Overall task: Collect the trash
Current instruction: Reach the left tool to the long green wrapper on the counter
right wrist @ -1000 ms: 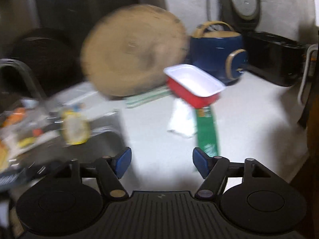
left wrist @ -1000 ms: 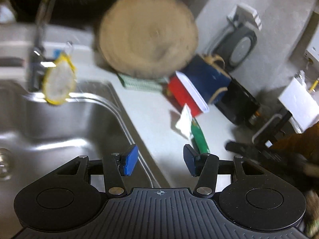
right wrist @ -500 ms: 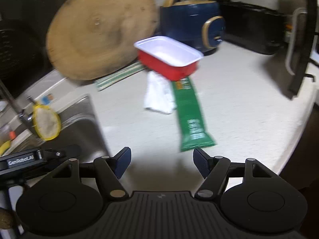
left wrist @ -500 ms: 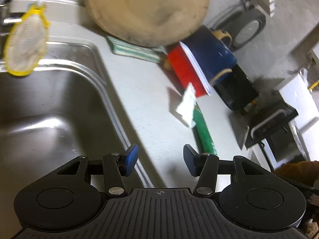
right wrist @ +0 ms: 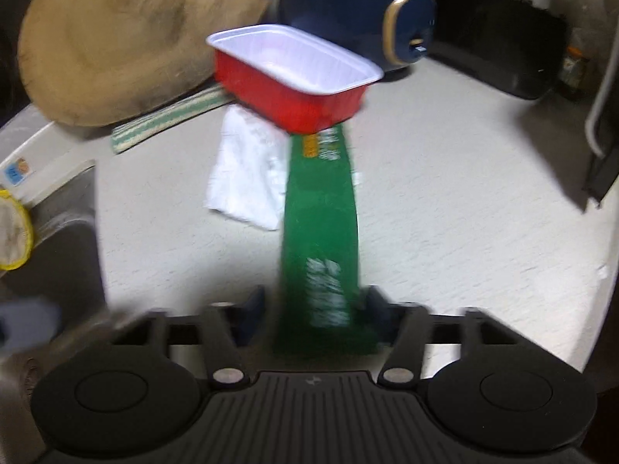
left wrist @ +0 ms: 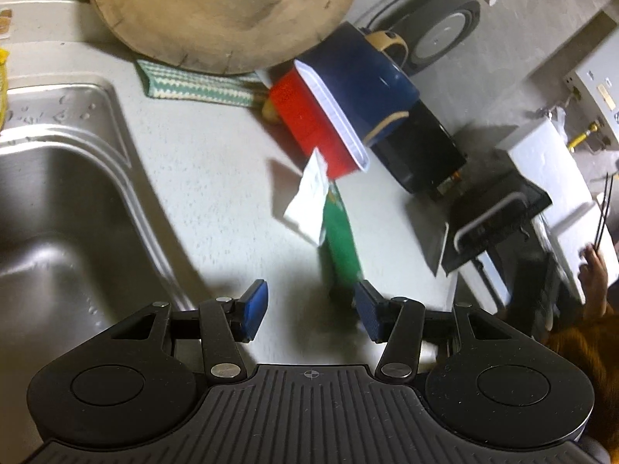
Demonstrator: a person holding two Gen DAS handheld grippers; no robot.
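Green wrapper point(right wrist: 319, 239): one, long and narrow, lying flat on the counter point(right wrist: 464, 201). Long axis runs straight away from the right gripper point(right wrist: 315, 309), near end between its two fingers, far end tucked under the red tray point(right wrist: 294, 85). White print near the near end, orange print near the far end; text too blurred to read.

Right gripper: jaws closing, wrapper's near end between them. Left pad stands clear of the wrapper edge; right pad is at or just beside the other edge, contact not certain under blur. No grip seen.

Left gripper point(left wrist: 309, 311): fingers spread wide, nothing between them, only bare counter. In its view the wrapper point(left wrist: 340, 243) lies ahead and toward the right finger, its near end just beside that finger's tip, long axis slanting away and slightly left.

Count of trash-like items ahead of the fingers: one green wrapper, one white crumpled paper point(right wrist: 247, 178), one red tray with white inside. Paper lies left of the wrapper, touching or overlapping its left edge, its far part under the tray. Tray sits tilted, beyond both.

Other: one round wooden board point(right wrist: 127, 38) leaning beyond-left, one striped cloth point(right wrist: 166, 120) under it, one dark blue pot point(right wrist: 359, 4) behind the tray, one sink point(left wrist: 58, 208) left of the left gripper's fingers.
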